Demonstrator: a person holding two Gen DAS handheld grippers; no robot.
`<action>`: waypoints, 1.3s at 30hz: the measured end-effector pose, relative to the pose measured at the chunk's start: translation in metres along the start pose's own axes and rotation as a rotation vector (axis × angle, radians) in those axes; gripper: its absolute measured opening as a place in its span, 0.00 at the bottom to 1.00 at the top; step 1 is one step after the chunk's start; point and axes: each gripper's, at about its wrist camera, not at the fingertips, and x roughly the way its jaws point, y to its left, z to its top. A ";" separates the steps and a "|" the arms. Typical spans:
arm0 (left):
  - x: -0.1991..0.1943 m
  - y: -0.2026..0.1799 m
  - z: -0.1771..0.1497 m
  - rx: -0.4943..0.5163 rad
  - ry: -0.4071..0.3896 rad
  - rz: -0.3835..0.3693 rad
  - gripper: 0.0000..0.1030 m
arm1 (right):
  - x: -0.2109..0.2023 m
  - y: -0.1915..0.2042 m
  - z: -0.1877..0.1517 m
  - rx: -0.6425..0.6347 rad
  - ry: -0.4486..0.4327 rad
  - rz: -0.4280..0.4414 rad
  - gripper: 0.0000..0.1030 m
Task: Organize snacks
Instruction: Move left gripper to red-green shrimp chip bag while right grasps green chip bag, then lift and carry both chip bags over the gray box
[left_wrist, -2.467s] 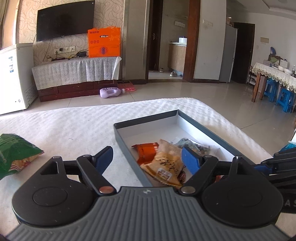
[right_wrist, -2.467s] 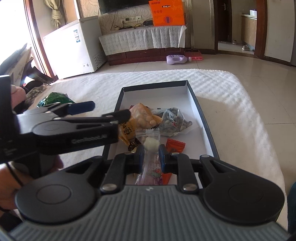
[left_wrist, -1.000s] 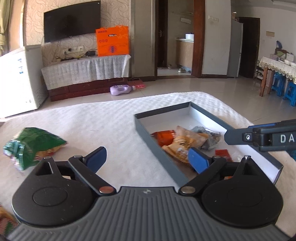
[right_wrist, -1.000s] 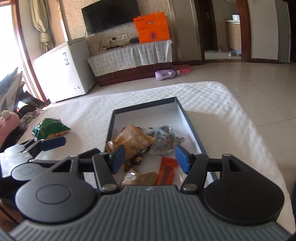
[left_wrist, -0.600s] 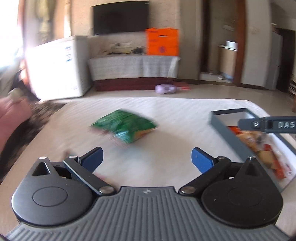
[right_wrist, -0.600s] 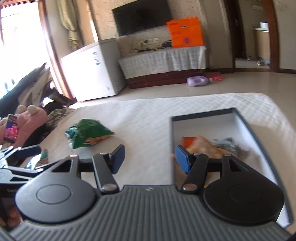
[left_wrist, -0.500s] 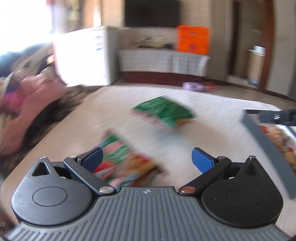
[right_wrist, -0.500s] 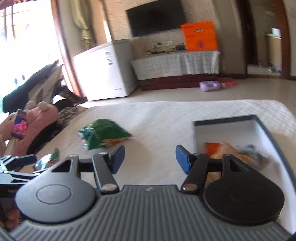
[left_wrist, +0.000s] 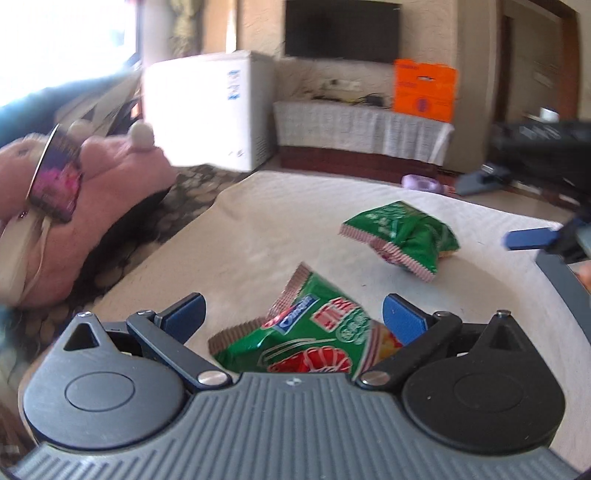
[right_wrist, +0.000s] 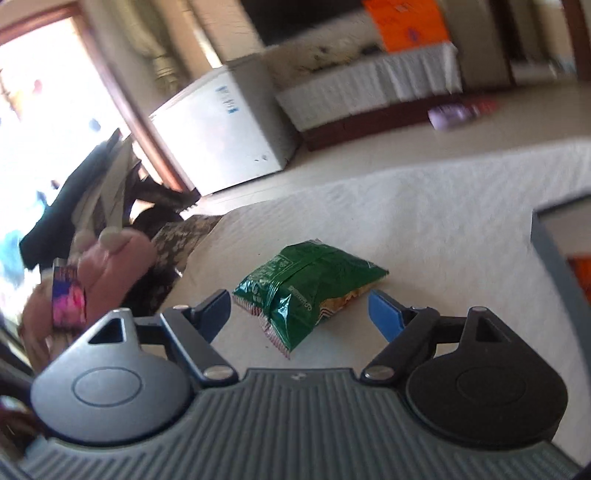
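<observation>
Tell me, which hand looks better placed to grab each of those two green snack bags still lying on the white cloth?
Probably one each. The left gripper has the nearer green bag right between its wide-open jaws. The right gripper, jaws opening, is lined up on the farther green bag. Neither touches yet.

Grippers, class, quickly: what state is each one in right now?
Left gripper: open, holding nothing; green snack packet between its jaws.
Right gripper: jaws opening, empty, green crisp bag ahead.
</observation>
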 end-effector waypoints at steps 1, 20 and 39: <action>-0.001 -0.003 0.001 0.047 -0.013 -0.030 1.00 | 0.007 -0.006 0.003 0.090 0.022 -0.009 0.81; 0.068 0.019 -0.011 0.285 0.099 -0.490 1.00 | 0.120 0.037 -0.015 0.243 0.192 -0.261 0.86; 0.046 -0.003 -0.028 0.121 0.038 -0.297 0.81 | 0.034 0.013 -0.025 -0.315 0.141 -0.219 0.60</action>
